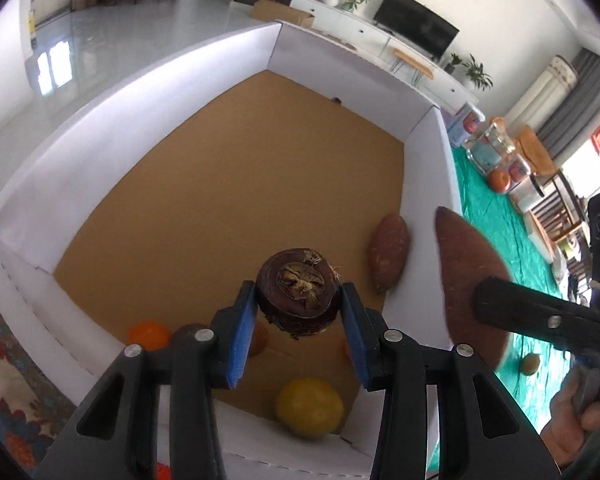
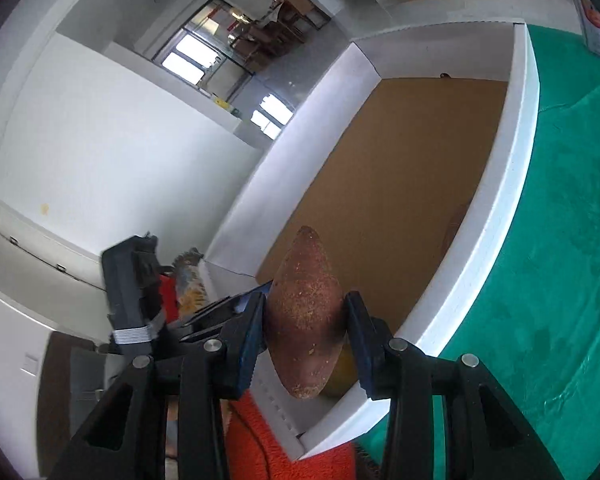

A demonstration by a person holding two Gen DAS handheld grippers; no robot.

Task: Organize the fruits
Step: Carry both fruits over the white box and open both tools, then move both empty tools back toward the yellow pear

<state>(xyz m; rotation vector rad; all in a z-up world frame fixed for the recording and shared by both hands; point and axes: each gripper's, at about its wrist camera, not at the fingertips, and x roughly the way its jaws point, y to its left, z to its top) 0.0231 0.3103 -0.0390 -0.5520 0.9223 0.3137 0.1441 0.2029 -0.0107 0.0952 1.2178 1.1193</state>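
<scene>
My left gripper (image 1: 298,308) is shut on a dark brown round fruit (image 1: 298,288) with a dried calyx on top. It hangs over the near end of a white-walled box (image 1: 140,128) with a brown cardboard floor. My right gripper (image 2: 305,332) is shut on a long reddish sweet potato (image 2: 304,312), held above the box's near corner (image 2: 332,420). In the left wrist view that sweet potato (image 1: 464,276) hangs over the box's right wall. Another sweet potato (image 1: 388,254) lies inside against that wall. An orange (image 1: 149,334) and a yellow fruit (image 1: 310,408) sit at the near end.
A green cloth (image 2: 560,280) covers the table right of the box, with a small brown fruit (image 1: 529,363) on it. Jars and containers (image 1: 496,160) stand at the cloth's far end. A person's hand (image 1: 576,432) holds the right gripper. Orange fuzzy fabric (image 2: 260,444) lies near the box.
</scene>
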